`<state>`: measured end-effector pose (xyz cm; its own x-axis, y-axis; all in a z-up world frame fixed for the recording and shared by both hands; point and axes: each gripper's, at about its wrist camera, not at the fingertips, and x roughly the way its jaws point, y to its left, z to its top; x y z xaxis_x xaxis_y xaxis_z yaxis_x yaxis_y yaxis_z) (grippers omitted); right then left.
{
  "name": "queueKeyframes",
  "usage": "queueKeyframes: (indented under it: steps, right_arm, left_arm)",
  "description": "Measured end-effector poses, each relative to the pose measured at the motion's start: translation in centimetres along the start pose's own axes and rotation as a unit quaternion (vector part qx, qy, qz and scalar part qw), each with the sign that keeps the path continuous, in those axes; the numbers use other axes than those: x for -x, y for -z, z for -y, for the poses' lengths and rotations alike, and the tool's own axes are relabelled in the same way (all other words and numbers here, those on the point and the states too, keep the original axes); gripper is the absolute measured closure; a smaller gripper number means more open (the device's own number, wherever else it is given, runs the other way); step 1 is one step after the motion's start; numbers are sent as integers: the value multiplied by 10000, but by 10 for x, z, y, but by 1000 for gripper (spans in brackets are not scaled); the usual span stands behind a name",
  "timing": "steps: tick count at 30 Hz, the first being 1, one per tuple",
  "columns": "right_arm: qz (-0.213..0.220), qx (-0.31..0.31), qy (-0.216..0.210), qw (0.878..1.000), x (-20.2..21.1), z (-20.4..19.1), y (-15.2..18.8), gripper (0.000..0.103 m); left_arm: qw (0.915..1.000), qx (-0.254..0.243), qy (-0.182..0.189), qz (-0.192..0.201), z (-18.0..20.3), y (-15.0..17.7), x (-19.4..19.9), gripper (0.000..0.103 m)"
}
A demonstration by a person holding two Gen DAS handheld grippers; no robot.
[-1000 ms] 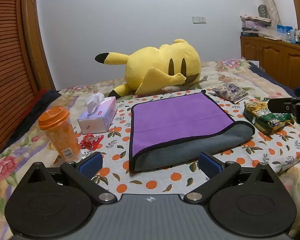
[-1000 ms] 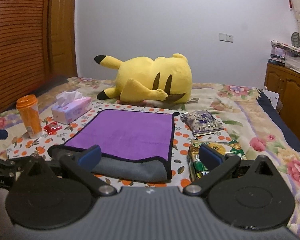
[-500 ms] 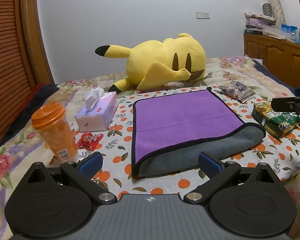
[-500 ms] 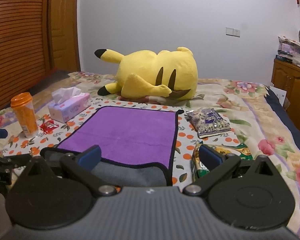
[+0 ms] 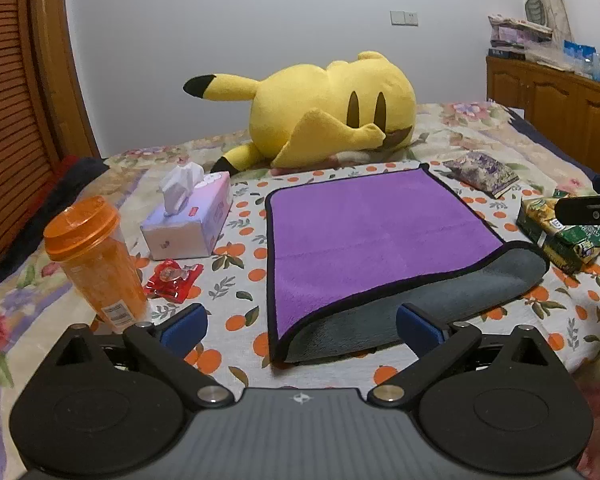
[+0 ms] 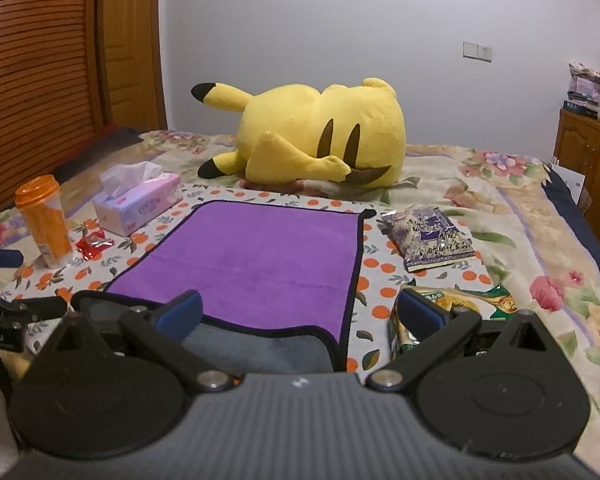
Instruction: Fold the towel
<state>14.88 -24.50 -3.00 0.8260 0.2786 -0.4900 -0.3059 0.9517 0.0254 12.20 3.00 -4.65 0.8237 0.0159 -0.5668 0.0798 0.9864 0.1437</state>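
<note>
On the orange-print cloth over the bed, the purple towel [image 5: 372,228] lies once folded, its grey underside bulging out at the near fold, just ahead of both tongs: left gripper [image 5: 300,326] and right gripper [image 6: 300,312] both gape wide, holding nothing. Risk (my guess): grabbing only the top layer would undo the fold, or a sweep could knock the orange bottle [image 5: 94,258] or snack packet [image 6: 456,308] close beside it.

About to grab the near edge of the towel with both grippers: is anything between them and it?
Nothing visible does. Left gripper and right gripper are open, with the towel's near edge right ahead. Cup and snack bag sit off to the sides.
</note>
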Motion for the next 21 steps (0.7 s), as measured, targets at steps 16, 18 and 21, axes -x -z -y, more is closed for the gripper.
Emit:
queueKeyframes:
  steps: [16, 18, 21]
  right_arm:
    - [-406, 41, -216, 9989, -26, 4, 3, 14]
    - [-521, 9, -257, 9983, -31, 6, 4, 16]
    - [-619, 16, -280, 9977, -34, 5, 7, 17]
  left_arm:
    - [9979, 60, 447, -469, -18, 2, -31, 41]
    - [9976, 46, 472, -506, -19, 2, -34, 46]
    - [9971, 20, 525, -556, -20, 3, -38, 52]
